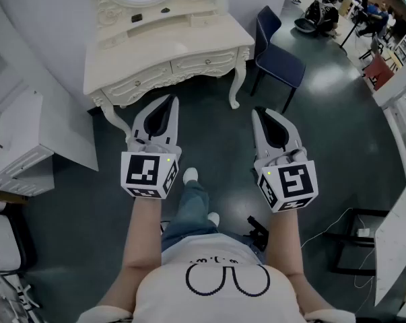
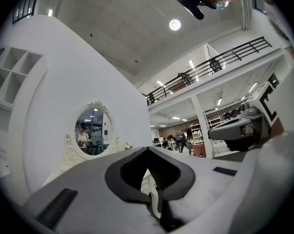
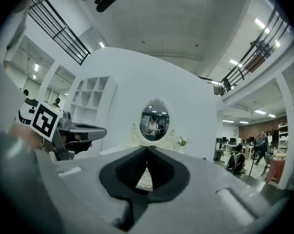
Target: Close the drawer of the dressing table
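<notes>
In the head view the white desk [image 1: 162, 49] is standing at 12 o'clock, across a stretch of dark floor [image 1: 337, 133] from the person. Its two drawer fronts [image 1: 206, 61] are lying side by side along the front edge, with their long axis running from about 8 o'clock to 2 o'clock. I cannot tell from here which drawer is sticking out. The left gripper [image 1: 167, 99] is pointing at 12 o'clock, its fingers pressed together on nothing. Its tip is sitting near the desk's left front leg, with the left-hand front just beyond at 11 o'clock. The right gripper [image 1: 260, 111] is likewise shut and empty. It is hanging farther back, with the right-hand front at its 11 o'clock and a blue chair [image 1: 280, 62] at its 1 o'clock. By my reading the left gripper is the nearer one, and the push would be going straight in, square to the fronts.

In the left gripper view the left gripper [image 2: 147, 149] is showing its fingers closed tip to tip. A carved leg of the desk is peeking through the gap below the tips, and the oval mirror [image 2: 93, 130] is lying at 10 o'clock.

In the right gripper view the right gripper [image 3: 147, 147] is also closed and holding nothing. The mirror [image 3: 155, 121] is standing at 12 o'clock, dead ahead but well apart.
</notes>
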